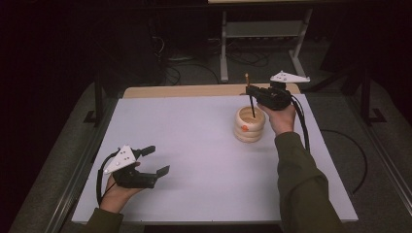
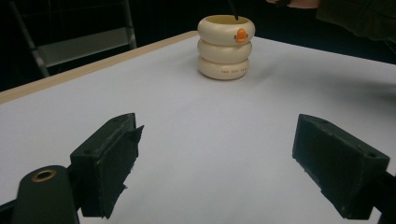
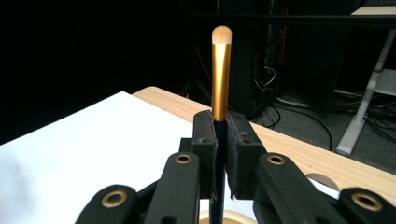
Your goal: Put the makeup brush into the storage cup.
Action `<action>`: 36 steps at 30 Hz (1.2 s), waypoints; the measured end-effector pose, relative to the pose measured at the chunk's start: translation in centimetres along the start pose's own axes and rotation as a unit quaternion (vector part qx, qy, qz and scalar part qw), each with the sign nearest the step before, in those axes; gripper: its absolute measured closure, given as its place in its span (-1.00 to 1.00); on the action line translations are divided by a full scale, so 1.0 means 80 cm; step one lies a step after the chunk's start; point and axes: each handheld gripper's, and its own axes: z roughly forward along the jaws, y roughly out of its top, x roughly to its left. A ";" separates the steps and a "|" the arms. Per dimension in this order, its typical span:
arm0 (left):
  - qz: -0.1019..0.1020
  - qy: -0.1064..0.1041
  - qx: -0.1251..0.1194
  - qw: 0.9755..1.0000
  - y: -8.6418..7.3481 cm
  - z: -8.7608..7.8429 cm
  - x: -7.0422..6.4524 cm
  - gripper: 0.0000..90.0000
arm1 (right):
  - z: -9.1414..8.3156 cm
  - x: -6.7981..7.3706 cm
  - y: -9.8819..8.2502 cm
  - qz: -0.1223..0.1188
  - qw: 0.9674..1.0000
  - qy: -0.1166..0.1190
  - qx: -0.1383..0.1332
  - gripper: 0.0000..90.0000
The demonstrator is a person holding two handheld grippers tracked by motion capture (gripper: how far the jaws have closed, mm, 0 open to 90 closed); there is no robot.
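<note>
High view: right gripper [image 1: 252, 92], clamped on the makeup brush [image 1: 249, 95], holds it upright with its lower end apparently inside the ringed cream holder [image 1: 250, 124]. Lower straight, keep vertical, then release. Left gripper [image 1: 158, 160] rests with jaws apart, holding nothing, well away.

Dark room, walls lost in shadow. White table top [image 1: 194, 145] under even light, with a pale wooden strip [image 1: 184, 91] along the far edge. Black metal frame rails [image 1: 73, 179] along the sides. Grey carpeted floor [image 1: 369, 160] around it, with a thin black cable [image 1: 359, 150] looping on it at the right. Beyond the far edge, a grey metal stand [image 1: 262, 29] with two legs and a low shelf; loose cables [image 1: 184, 73] tangled on the floor beside it. More cables [image 3: 289, 112] and a white leg [image 3: 364, 102] farther back.
</note>
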 end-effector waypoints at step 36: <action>0.000 0.003 -0.003 1.000 0.001 -0.002 0.001 -0.69 | 0.023 -0.008 -0.031 0.007 0.999 -0.004 0.048 0.82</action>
